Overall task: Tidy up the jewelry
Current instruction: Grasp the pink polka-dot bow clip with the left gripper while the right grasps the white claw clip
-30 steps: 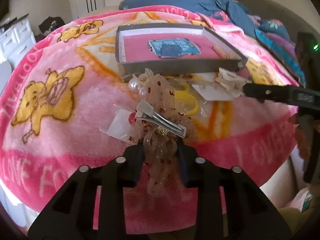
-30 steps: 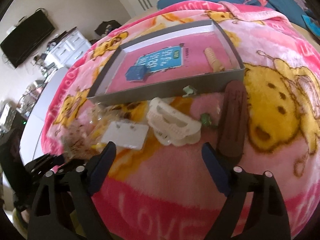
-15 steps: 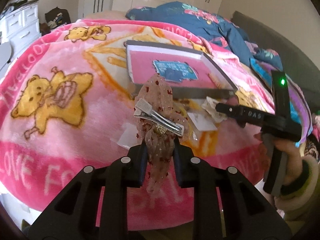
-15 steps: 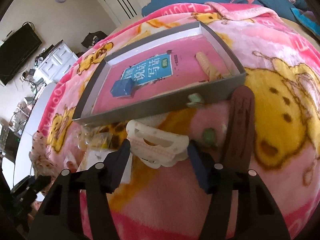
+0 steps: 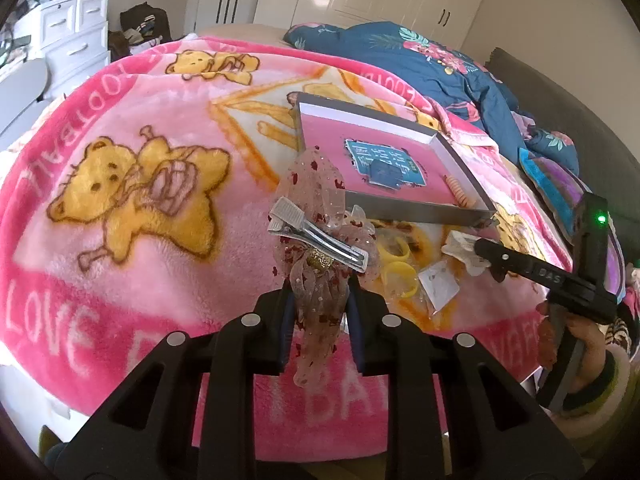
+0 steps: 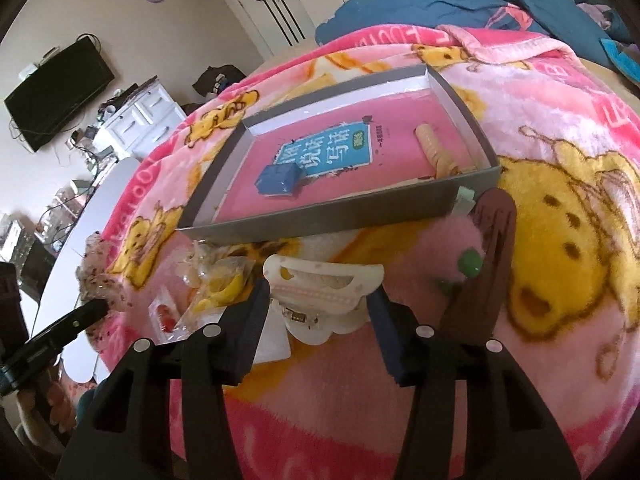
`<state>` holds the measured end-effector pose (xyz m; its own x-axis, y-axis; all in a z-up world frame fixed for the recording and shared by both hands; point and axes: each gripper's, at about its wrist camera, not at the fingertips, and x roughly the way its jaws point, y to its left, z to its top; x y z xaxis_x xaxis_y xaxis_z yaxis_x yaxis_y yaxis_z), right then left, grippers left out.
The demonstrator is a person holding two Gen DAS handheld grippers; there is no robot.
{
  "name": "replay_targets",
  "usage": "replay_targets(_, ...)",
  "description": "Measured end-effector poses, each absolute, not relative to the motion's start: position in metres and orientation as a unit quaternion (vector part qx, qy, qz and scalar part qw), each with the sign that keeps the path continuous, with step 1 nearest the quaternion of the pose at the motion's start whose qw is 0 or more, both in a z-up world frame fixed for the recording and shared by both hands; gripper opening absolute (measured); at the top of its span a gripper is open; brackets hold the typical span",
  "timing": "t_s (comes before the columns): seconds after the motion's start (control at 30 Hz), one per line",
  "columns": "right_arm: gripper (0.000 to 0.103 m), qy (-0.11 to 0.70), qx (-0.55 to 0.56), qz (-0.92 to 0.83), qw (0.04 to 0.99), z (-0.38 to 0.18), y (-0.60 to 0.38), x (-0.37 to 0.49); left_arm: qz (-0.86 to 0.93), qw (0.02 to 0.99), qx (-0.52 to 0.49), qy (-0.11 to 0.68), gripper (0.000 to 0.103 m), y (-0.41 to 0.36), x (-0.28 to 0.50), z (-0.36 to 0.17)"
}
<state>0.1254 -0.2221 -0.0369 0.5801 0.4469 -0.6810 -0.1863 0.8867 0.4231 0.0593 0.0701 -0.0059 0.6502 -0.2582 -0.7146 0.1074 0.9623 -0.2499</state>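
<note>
The left gripper [image 5: 320, 296] is clenched on the tail of a sheer pink mesh bow hair clip with red flecks and a silver metal alligator clasp [image 5: 320, 236], holding it lifted above the pink fleece blanket printed with yellow bears [image 5: 132, 184]; the bow's upper loop rises in front of the near left corner of the shallow grey cardboard box lid with a pink inside [image 5: 416, 210]. The right gripper [image 6: 318, 300] has its two black fingers set on either side of a cream plastic claw hair clip [image 6: 324, 284] that lies on the blanket just in front of the box lid; the pads are at the clip's ends, but whether they press it cannot be told. Just left of the claw clip lie small clear packets, one holding yellow plastic rings [image 6: 224, 286] and one with a red stud [image 6: 164, 314]. To its right a long dark brown hair barrette [image 6: 486, 256] lies lengthwise beside a small green bead [image 6: 470, 262]. Inside the box lid are a blue printed label [image 6: 328, 152], a small dark blue cube-shaped box [image 6: 278, 178] on the label's near left corner, and a beige ribbed comb-like clip [image 6: 434, 150] near the right wall. Behind the blanket a dark blue floral duvet [image 5: 432, 60] is bunched up.
</note>
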Motion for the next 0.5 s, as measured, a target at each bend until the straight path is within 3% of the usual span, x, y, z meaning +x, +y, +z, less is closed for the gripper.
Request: replay_targets(0.5,0.049,0.387,0.151,0.212,0.885,0.002,-0.241,0.103,-0.114,0.906,-0.089,0.397,0.017,0.058,0.078,0.010)
